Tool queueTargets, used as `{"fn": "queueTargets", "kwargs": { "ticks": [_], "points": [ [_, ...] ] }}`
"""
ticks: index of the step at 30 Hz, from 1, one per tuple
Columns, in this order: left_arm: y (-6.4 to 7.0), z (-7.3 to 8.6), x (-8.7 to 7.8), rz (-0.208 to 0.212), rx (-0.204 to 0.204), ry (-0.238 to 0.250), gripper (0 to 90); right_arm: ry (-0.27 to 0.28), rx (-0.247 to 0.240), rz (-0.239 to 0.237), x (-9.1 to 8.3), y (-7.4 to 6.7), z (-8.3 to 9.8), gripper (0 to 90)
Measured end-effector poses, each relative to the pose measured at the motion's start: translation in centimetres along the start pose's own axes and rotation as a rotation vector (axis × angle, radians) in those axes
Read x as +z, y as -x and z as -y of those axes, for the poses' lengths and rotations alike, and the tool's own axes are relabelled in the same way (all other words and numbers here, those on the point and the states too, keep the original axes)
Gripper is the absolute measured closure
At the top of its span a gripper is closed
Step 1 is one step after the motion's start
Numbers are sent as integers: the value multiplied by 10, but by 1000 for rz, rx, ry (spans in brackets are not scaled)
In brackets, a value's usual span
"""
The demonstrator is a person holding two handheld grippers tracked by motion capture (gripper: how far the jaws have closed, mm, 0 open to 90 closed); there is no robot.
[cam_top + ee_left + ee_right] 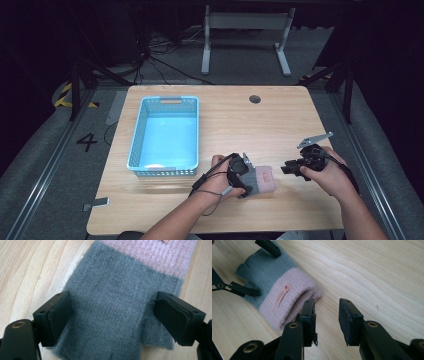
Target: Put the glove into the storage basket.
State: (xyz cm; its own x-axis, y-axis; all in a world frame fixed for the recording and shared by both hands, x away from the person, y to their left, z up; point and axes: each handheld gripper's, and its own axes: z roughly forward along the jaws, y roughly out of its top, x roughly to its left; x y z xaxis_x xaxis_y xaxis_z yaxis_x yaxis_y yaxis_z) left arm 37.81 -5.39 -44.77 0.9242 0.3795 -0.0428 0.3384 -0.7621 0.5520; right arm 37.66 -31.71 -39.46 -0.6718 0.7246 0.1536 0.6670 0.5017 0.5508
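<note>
A fingerless knit glove [260, 180], grey in the hand part and pink at the cuff, lies flat on the bench [225, 125] near its front edge, a little right of the middle. The left claw [242, 178] sits over the grey end with its jaws spread to either side of the fabric; in the left gripper view the glove [115, 302] lies between the pads, which stand at its two edges without pinching it, so the claw is open and nothing is held. That straddling pose reads as a grip just let go or one about to be taken. The right claw [291, 167] waits just right of the pink cuff, apart from it, jaws partly open and empty; its own view shows the cuff's open mouth [294, 302] just ahead of the near jaw [308, 315], as if lined up to take the cuff. The blue basket [137, 150] stands to the left of the glove, open and seemingly empty, a likely destination. Between glove and basket the bench is bare, so a leftward carry has room, though the basket's near right corner is close to the left hand [217, 177]. The glove lies near the bench's front edge, so a pull towards the person could drag it off. To the right and far side there is plenty of open wood.
</note>
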Motion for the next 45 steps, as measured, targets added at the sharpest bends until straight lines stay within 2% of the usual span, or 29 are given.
{"fn": "queueTargets", "kwargs": {
  "ticks": [5, 11, 17, 19, 21, 26, 36, 38, 43, 45],
  "points": [
    [-1, 4, 2, -6, 5, 46, 160, 9, 11, 4, -1, 1, 0, 658],
    [-3, 9, 2, -2, 0, 91, 221, 14, 19, -7, -2, 3, 1, 652],
    [-5, 10, -2, -12, -10, 102, 407, 22, 28, -3, -4, 5, 2, 650],
    [-6, 10, -4, -1, -7, 94, 481, 23, 30, -4, -4, 5, 2, 648],
    [-7, 10, -5, 6, -22, 91, 547, 23, 31, -4, -3, 5, 2, 647],
    [-10, 11, -8, 31, -47, 85, 634, 24, 30, -6, -4, 6, 2, 646],
    [-10, 9, -17, 44, -42, 80, 676, 30, 39, -6, -5, 8, 2, 645],
    [-10, 9, -22, 48, -45, 76, 677, 35, 39, -3, -5, 10, 1, 645],
    [-11, 7, -43, 57, -39, 105, 676, 33, 40, -9, -4, 14, -5, 642],
    [-11, 6, -47, 58, -34, 96, 674, 32, 37, -12, -2, 15, -7, 642]
  ]
}}
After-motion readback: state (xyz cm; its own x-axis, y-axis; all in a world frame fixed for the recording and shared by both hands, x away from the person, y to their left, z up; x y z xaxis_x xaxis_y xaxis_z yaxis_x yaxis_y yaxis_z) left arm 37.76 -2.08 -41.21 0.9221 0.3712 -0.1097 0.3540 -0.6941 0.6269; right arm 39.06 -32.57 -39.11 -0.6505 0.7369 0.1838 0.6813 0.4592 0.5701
